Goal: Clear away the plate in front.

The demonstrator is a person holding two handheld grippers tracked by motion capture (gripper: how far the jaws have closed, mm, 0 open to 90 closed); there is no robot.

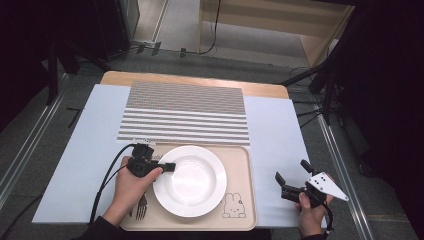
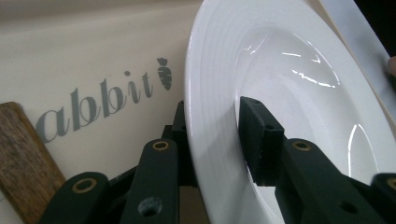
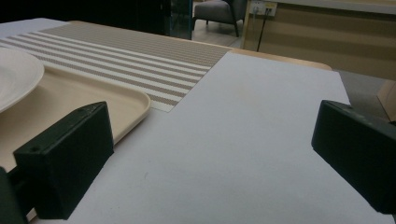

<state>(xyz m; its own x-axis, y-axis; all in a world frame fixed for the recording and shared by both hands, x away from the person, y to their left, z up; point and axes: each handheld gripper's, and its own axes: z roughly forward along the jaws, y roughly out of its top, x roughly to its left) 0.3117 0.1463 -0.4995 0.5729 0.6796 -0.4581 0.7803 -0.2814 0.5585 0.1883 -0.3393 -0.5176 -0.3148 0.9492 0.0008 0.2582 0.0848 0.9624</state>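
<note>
High view
- plate [image 1: 192, 181]: white, deep, sits on the tray [image 1: 240, 165], left of centre; its rim overhangs no edge that I can see.
- tray: beige, rabbit drawing at its near right corner; lies on the pale sheet [image 1: 275, 125], its far edge overlapping the striped mat [image 1: 185, 112].
- fork [image 1: 141, 206]: on the tray's near left part, just left of the plate, partly under the left hand.
- left gripper [image 1: 170, 167]: held at the plate's left rim, pointing right across it; cable trails back toward the person.
- right gripper [image 1: 291, 176]: over the bare sheet right of the tray, well apart from the plate; jaws spread, nothing between them.

Left gripper view
- left gripper [image 2: 212, 140]: jaws straddle the plate [image 2: 280, 93] rim, one below, one inside the bowl. The inner pad stands a little off the white surface and the outer one is hidden behind the rim, so the jaws look loosened around the rim, not pressed on it.
- tray [image 2: 70, 56]: grey lettering and a small carrot mark beside the plate.
- wooden handle [image 2: 23, 158]: lower left, lying on the tray; probably the fork's, cannot confirm.

Right gripper view
- right gripper [image 3: 212, 163]: both pads wide apart, bare sheet [image 3: 243, 121] between them.
- plate [image 3: 14, 74]: rim at far left, on the tray [image 3: 126, 105].
- mat [image 3: 140, 56]: beyond the tray's corner.
</note>
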